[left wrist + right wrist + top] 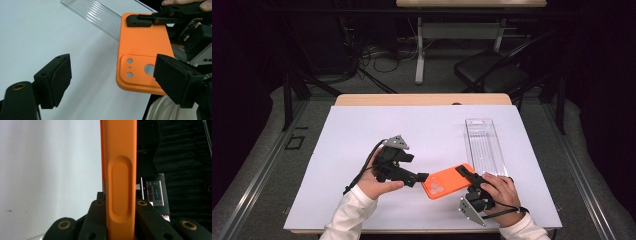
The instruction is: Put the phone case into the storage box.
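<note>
One orange phone case [448, 181], one clear tray [484, 146]

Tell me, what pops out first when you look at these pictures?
The bright orange phone case near the front of the white table, pinched by the right claw. The left claw hangs open beside its camera-hole end. A clear plastic tray lies behind.

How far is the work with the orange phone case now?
Done: the right gripper is shut on one edge of the orange phone case and holds it above the white table cover. In hand: the left gripper, jaws open, is at the case's camera-hole end without clamping it. Left, probably: a second grip, perhaps moving it to the clear tray beside.
</note>
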